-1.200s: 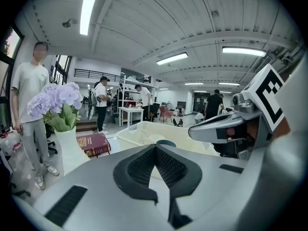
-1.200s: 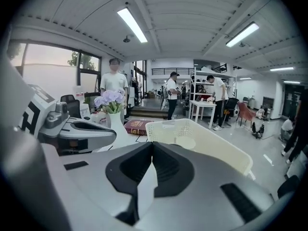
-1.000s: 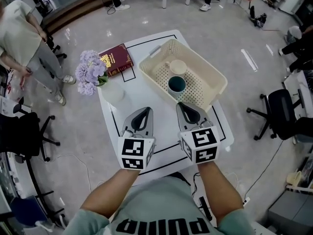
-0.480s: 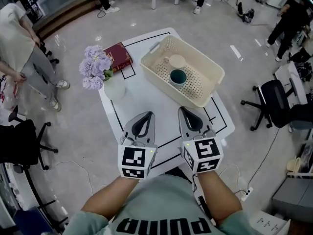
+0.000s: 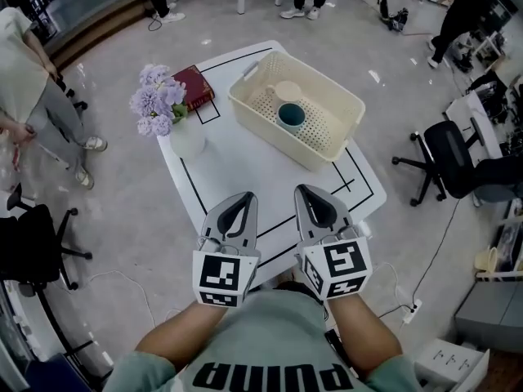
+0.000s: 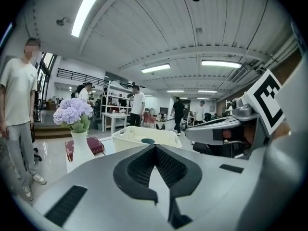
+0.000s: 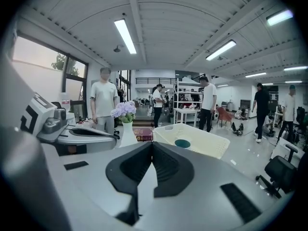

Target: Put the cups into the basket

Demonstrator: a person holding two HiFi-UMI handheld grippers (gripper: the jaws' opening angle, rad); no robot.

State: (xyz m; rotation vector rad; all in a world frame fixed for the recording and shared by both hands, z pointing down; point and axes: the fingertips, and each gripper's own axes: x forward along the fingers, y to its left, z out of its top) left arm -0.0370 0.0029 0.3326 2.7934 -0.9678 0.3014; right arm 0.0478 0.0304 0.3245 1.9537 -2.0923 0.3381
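Note:
The cream perforated basket (image 5: 327,137) stands on the far right part of the white table (image 5: 237,166). Inside it sit a cream cup (image 5: 288,92) and a teal cup (image 5: 290,117), side by side. My left gripper (image 5: 243,196) and right gripper (image 5: 304,189) hover side by side over the table's near edge, well short of the basket. Both are shut with nothing between the jaws. In the left gripper view the basket (image 6: 139,134) and the teal cup (image 6: 147,141) lie ahead beyond the left gripper (image 6: 154,146). The right gripper view shows the basket (image 7: 202,143) and the teal cup (image 7: 182,143) past the right gripper (image 7: 152,143).
A white vase of purple flowers (image 5: 155,104) stands at the table's left edge, with a dark red book (image 5: 194,84) behind it. Office chairs (image 5: 449,158) stand to the right of the table. A person (image 5: 24,80) stands at the left, others walk at the far side of the room.
Both grippers have drawn back together toward me and a little upward, away from the basket. The cups and basket have stayed in place.

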